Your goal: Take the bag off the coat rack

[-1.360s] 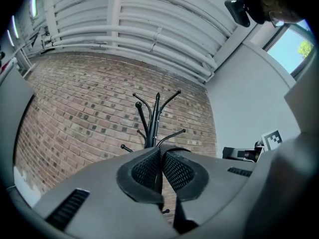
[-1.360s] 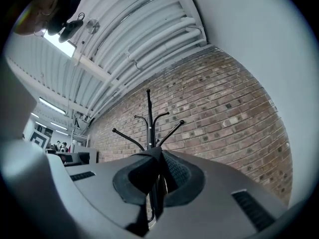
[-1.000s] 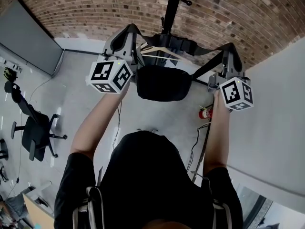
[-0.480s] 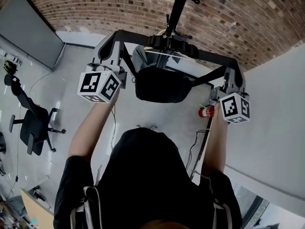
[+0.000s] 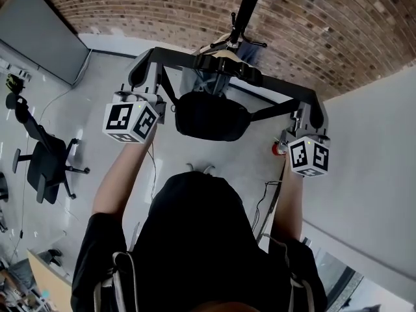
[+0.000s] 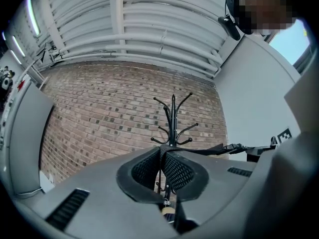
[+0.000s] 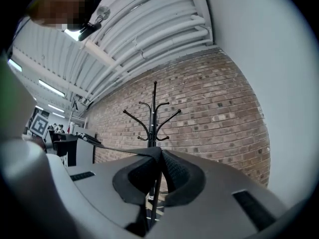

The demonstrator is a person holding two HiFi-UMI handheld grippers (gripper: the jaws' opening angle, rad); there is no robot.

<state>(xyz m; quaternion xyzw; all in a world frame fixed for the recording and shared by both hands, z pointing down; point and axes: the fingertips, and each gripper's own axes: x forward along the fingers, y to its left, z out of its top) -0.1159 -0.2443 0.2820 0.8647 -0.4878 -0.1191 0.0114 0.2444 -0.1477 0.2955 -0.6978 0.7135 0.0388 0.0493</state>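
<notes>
One brick wall [image 5: 162, 12], floor [image 5: 91, 77], coat rack [image 5: 246, 8]

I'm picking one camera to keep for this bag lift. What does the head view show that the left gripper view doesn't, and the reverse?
Only the head view: the whole black bag hanging from its strap, the office chair, the person's arms. Only the left gripper view: ceiling pipes, and the left claw shut on the strap, seen close. Both: the strap, the coat rack and the brick wall.
</notes>
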